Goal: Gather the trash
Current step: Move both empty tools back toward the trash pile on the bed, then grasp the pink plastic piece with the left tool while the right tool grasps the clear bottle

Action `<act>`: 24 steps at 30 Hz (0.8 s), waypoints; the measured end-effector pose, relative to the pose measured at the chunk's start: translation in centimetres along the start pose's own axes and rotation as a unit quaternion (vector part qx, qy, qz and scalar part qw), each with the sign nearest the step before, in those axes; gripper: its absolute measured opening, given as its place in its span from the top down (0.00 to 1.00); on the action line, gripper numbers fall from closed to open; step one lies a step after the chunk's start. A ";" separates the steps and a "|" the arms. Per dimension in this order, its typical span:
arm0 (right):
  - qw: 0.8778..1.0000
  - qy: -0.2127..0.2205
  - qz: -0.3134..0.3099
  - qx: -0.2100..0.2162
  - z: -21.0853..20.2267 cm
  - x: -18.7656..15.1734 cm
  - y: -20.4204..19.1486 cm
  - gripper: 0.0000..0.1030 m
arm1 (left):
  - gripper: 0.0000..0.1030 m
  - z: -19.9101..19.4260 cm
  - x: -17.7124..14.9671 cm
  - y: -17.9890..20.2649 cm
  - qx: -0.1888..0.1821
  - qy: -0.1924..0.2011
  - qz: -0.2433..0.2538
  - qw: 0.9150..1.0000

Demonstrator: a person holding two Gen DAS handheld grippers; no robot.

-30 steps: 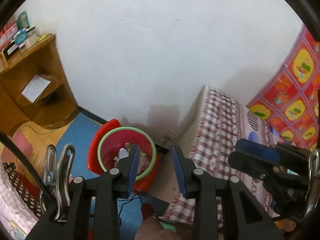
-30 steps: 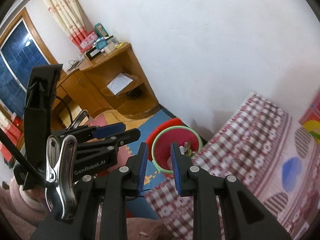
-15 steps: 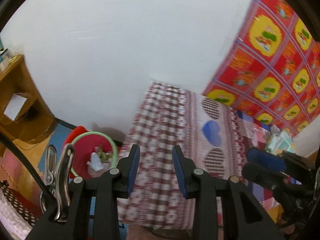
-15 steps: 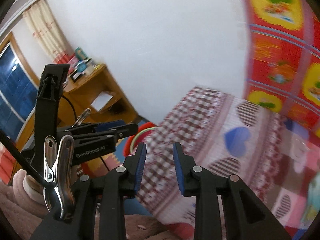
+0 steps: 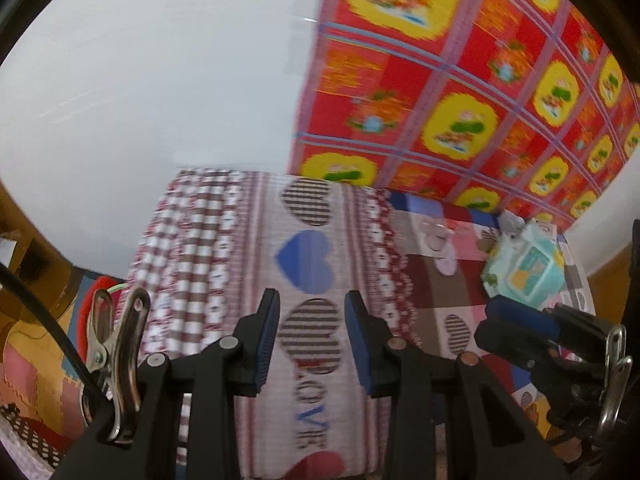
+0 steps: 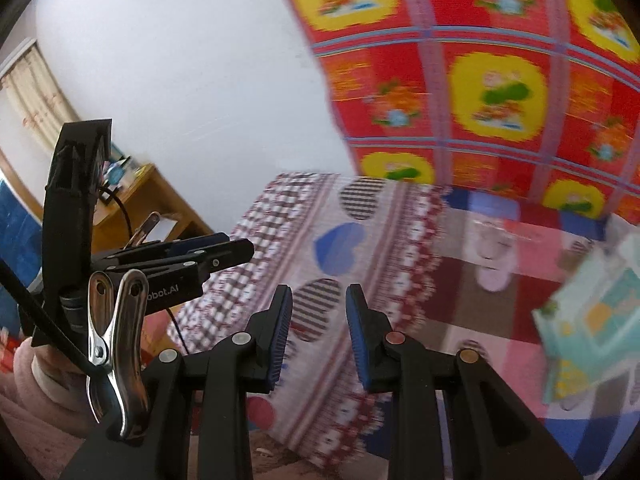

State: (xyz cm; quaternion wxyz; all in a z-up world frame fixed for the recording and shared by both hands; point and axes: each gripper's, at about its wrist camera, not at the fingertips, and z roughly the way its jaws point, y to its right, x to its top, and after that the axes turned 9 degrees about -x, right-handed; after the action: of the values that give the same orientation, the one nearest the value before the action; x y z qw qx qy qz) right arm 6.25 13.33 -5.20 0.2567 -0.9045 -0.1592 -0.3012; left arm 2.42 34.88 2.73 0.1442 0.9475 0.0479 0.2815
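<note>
Two grippers are up in front of me, both over the bed (image 5: 224, 248), which I take as my landmark. Far off the bed's left edge, down on the floor, I can just make out a sliver of the red bin (image 5: 94, 292) with its green rim, mostly hidden behind the metal clip on my left rig. A wooden desk (image 6: 160, 196) stands further left of the bed against the white wall, with small items on top that I cannot identify.

My left gripper (image 5: 312, 340) hangs above the near end of the bed, its blue-padded fingers apart with nothing between them; through the gap I see a striped heart and the word LOVE printed on the bedspread (image 5: 308, 408). A blue heart (image 5: 306, 262) sits just beyond it on the same cover.

My right gripper (image 6: 318, 336) is likewise over the near part of the bed, fingers spread and empty. In its view the left gripper shows from the side, at the bed's left edge.

Toward the right side of the bed, on the patchwork quilt (image 5: 448, 280), lies a pale teal packet (image 5: 524, 266), blurred in both views. Behind the bed hangs a red and yellow patterned cloth (image 5: 480, 80).
</note>
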 end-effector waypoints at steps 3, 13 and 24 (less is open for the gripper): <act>1.000 0.000 0.014 -0.012 -0.5 -0.2 2.3 0.72 | 0.66 1.7 0.6 2.7 -0.008 -0.008 0.014 1.000; 0.997 -0.007 0.053 -0.051 -1.1 -0.8 9.9 0.71 | 0.64 8.0 1.9 9.2 -0.034 -0.038 0.048 0.998; 0.993 -0.014 0.081 -0.081 -1.1 -1.2 14.9 0.71 | 0.58 15.6 2.6 13.6 -0.061 -0.092 0.072 0.991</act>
State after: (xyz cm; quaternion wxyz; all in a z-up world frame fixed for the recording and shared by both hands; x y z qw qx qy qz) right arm 11.39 0.42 -10.73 0.2037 -0.9364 -0.0642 -0.2786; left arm 13.27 18.56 -4.30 0.1846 0.9599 -0.0514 0.2047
